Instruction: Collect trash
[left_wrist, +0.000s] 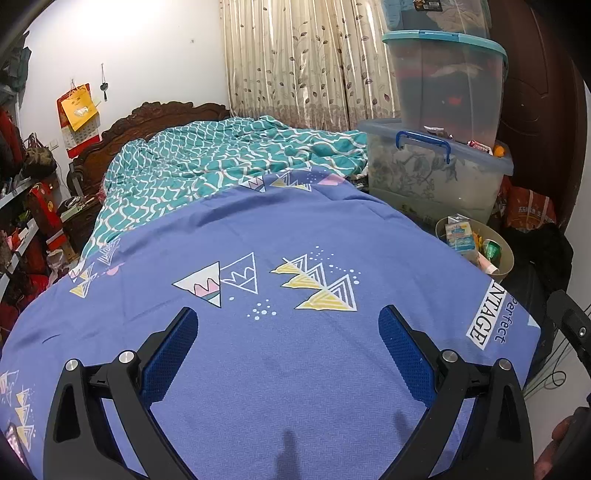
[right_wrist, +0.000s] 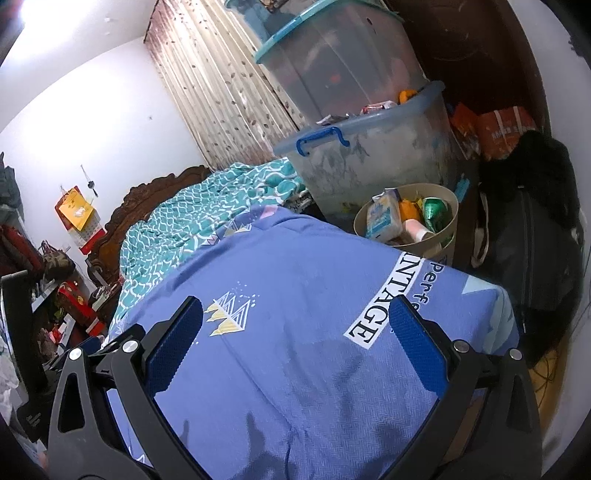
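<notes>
Both grippers spread wide and empty above the blue bedsheet (left_wrist: 295, 229).

Left gripper (left_wrist: 288, 325) over bare sheet; right gripper (right_wrist: 295, 317) likewise, fingers apart; further right, beside the bed, beige bin (right_wrist: 448, 221) packed with trash (right_wrist: 402, 216), below stacked storage boxes (right_wrist: 373, 155).

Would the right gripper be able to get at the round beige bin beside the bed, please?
Probably yes: the right gripper is open and empty over the blue bedsheet, and nothing stands between it and the round beige bin.
</notes>
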